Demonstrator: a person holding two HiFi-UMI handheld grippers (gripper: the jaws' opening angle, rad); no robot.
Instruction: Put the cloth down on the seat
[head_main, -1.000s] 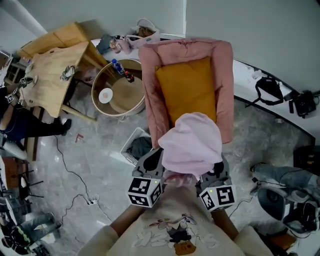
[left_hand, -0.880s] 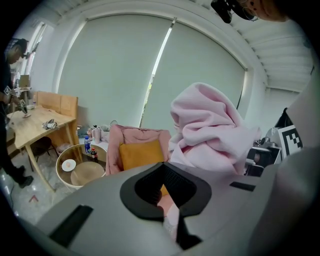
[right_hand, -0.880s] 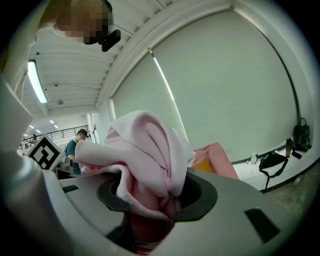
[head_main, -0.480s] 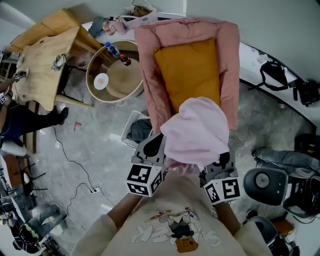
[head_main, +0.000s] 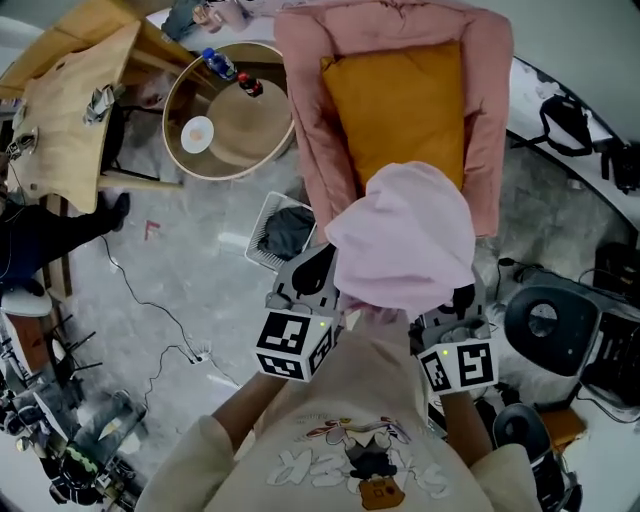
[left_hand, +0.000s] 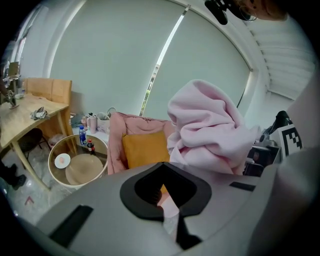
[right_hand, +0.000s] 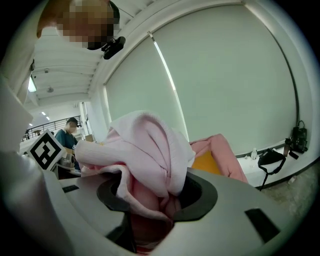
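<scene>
A person in a cream sweatshirt (head_main: 350, 430) holds a bundled pink cloth (head_main: 405, 235) with two hand-held grippers in front of a pink armchair (head_main: 305, 150). The chair's seat carries an orange cushion (head_main: 400, 100).

The left gripper (head_main: 318, 275) is closed down tight, with only a thin strip of the cloth pinched between its jaws (seen most plainly in the left gripper view, (left_hand: 169, 220)). The right gripper (head_main: 455, 310) has its jaws partly apart and clamped on a thick wad of the same fabric (right_hand: 145, 150), which fills the gap between them (right_hand: 150, 220) and spills over the top.

From the head view the cloth hangs over the chair's front edge and covers the near end of the cushion. In the left gripper view the bundle (left_hand: 210, 130) rises above the gripper, with the chair farther off behind it, so the cloth is not yet on the seat.

To the left of the chair stands a round glass-topped table (head_main: 178, 140) bearing a blue-capped bottle (head_main: 218, 63) and a dark one with a red cap (head_main: 248, 84). A white basket (head_main: 262, 215) holding dark fabric sits on the marble floor (head_main: 180, 270) just beside the chair's front corner. A wooden tabletop (head_main: 70, 110) fills the upper left.
</scene>
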